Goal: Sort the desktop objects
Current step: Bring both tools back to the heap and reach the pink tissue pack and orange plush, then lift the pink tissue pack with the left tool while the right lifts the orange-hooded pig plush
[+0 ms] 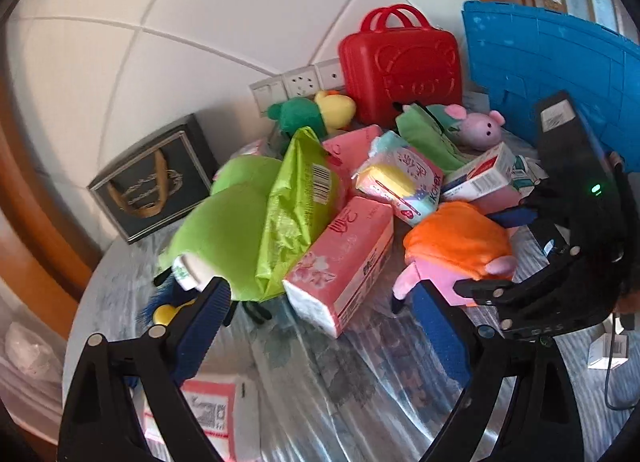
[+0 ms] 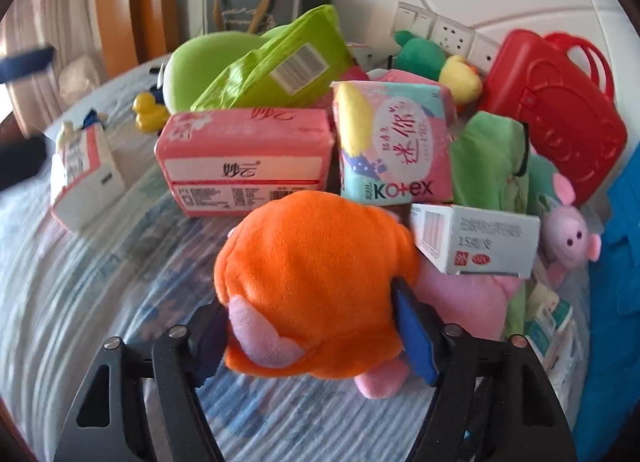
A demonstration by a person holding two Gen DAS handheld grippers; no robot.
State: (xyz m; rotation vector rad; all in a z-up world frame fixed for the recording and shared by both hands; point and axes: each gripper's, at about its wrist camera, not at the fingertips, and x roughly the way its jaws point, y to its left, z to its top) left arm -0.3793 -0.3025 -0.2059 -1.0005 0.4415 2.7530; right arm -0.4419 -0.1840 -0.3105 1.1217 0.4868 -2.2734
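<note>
A pile of objects lies on the table. An orange and pink plush pig (image 2: 316, 282) sits at the front of the pile, also seen in the left wrist view (image 1: 460, 250). My right gripper (image 2: 312, 338) has its two fingers on either side of the plush and is shut on it; it shows in the left wrist view (image 1: 520, 294). My left gripper (image 1: 320, 326) is open and empty, in front of a pink tissue pack (image 1: 344, 266). Behind lie a green plush (image 1: 224, 230), a green packet (image 1: 296, 198) and a Kotex pack (image 2: 396, 150).
A red toy suitcase (image 1: 400, 70) stands at the back by a blue crate (image 1: 560, 78). A dark gift bag (image 1: 156, 178) stands at the left. A small purple plush (image 1: 480, 128), a white box (image 2: 476, 238), a yellow duck (image 2: 148, 112) and another tissue pack (image 2: 84, 178) lie around.
</note>
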